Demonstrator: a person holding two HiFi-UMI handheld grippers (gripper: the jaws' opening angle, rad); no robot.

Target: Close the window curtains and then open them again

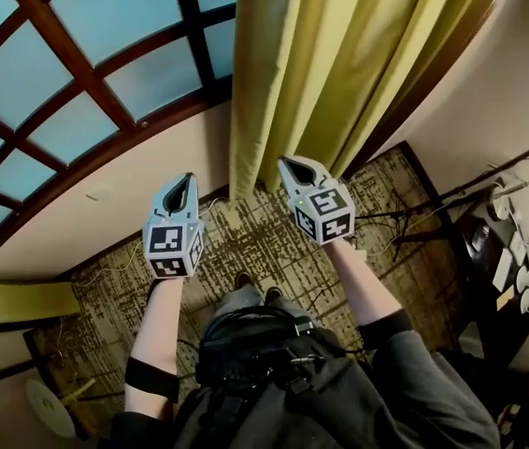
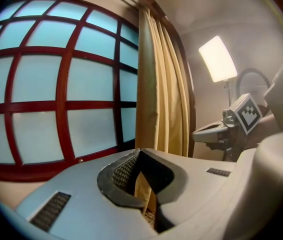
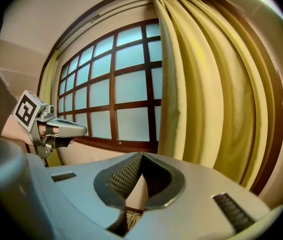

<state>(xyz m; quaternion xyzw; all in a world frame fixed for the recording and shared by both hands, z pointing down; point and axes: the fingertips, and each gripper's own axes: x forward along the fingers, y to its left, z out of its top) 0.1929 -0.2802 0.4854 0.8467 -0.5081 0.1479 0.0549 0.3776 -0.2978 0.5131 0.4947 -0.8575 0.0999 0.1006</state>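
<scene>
A yellow curtain (image 1: 330,64) hangs gathered in folds at the right side of a wide window (image 1: 106,54) with dark red wooden bars. A second yellow curtain (image 1: 21,302) is bunched at the window's far left end. My left gripper (image 1: 188,177) and right gripper (image 1: 284,162) are held side by side in front of the window, both shut with nothing between the jaws. Neither touches the curtain (image 2: 159,84), which stands a little beyond them. In the left gripper view the jaws (image 2: 139,151) meet at the tips. The right gripper (image 3: 141,155) points at the curtain's left edge (image 3: 169,84).
A patterned carpet (image 1: 246,241) lies underfoot, with cables along the wall below the window. A dark table (image 1: 503,260) with white items stands at the right. A lit lamp (image 2: 216,59) glows on the right wall. A white round object (image 1: 50,410) sits at the lower left.
</scene>
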